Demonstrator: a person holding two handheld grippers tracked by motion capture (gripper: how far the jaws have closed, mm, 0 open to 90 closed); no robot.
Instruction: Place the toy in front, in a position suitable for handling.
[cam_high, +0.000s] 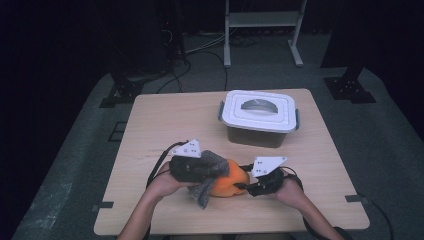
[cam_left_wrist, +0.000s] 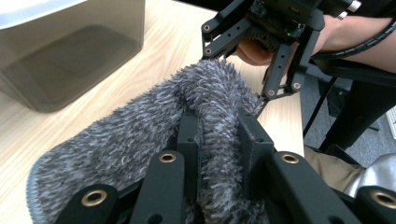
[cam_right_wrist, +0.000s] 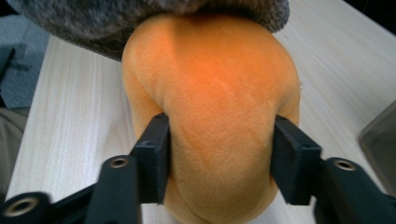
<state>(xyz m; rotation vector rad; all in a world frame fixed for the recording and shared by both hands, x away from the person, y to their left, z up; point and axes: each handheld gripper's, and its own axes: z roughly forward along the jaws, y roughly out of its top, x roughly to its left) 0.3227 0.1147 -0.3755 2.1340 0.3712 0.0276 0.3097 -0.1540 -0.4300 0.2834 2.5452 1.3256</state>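
An orange plush toy (cam_high: 231, 184) lies on the wooden table (cam_high: 165, 115) near its front edge. A grey fuzzy cloth (cam_high: 204, 194) is draped over the toy's left side. My left gripper (cam_high: 217, 170) is shut on a fold of that cloth (cam_left_wrist: 140, 130), which stands pinched between its jaws (cam_left_wrist: 219, 140). My right gripper (cam_high: 243, 183) comes in from the right. In the right gripper view, its jaws (cam_right_wrist: 219, 154) press both sides of the orange plush toy (cam_right_wrist: 215, 93), with the grey cloth (cam_right_wrist: 93, 18) lying over the toy's far end.
A translucent storage box with a white lid (cam_high: 260, 117) stands at the back middle of the table, just beyond both hands. Its wall (cam_left_wrist: 70, 60) is close ahead of the left gripper. A metal frame (cam_high: 262, 30) stands on the floor behind.
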